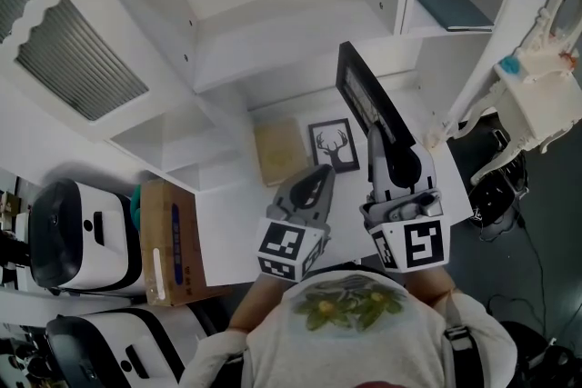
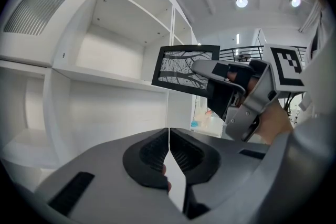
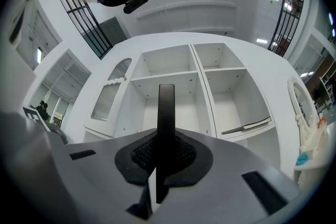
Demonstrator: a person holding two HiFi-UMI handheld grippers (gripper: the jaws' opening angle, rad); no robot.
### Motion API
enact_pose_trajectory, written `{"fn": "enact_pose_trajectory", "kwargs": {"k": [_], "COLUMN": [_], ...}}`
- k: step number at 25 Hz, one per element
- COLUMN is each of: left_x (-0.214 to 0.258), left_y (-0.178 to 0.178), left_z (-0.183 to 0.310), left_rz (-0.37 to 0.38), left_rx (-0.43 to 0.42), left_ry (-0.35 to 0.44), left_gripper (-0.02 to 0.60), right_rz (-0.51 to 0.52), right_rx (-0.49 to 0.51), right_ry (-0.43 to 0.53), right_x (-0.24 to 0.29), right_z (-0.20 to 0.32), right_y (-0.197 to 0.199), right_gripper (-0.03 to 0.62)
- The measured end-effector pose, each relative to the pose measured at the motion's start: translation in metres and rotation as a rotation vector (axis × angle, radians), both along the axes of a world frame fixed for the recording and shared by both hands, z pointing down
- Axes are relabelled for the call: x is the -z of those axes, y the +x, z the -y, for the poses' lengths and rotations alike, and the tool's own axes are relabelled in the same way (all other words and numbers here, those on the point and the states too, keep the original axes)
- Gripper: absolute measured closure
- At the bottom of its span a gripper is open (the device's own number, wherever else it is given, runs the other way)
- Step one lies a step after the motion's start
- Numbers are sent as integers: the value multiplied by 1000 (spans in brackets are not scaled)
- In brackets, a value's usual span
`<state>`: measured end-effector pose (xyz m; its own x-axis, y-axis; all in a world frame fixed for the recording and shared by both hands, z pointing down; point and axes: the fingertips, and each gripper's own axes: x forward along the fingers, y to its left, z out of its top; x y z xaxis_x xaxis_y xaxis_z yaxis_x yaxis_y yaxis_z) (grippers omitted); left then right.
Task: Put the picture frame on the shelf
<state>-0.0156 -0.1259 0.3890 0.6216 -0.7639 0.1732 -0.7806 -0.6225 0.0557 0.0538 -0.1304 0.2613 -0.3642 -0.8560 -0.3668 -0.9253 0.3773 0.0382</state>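
Right gripper (image 1: 389, 150) pinches the picture frame (image 1: 366, 91) by its lower edge. The frame is upright at picture centre, just below the open shelf (image 1: 273, 32), evidently lined up for placing. Left gripper (image 1: 312, 186) is pressed together and empty, apparently idle alongside.

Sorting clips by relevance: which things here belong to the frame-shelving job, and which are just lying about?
Job: picture frame, held in the right gripper; white shelf.
Lying about: deer picture, tan square, dark book in a shelf compartment, cardboard box; left gripper shut, empty.
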Motion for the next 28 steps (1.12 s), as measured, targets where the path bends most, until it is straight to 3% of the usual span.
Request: {"fn": "enact_pose_trajectory", "kwargs": {"k": [28], "left_x": [2], "left_y": [-2], "left_z": [52], "left_rz": [9], "left_rx": [58], "left_ry": [-1], "left_gripper": [548], "right_rz": [3], "right_rx": [32], "right_ry": [90], "right_x": [31], "right_z": [59], "right_y": [4], "right_gripper": [557]}}
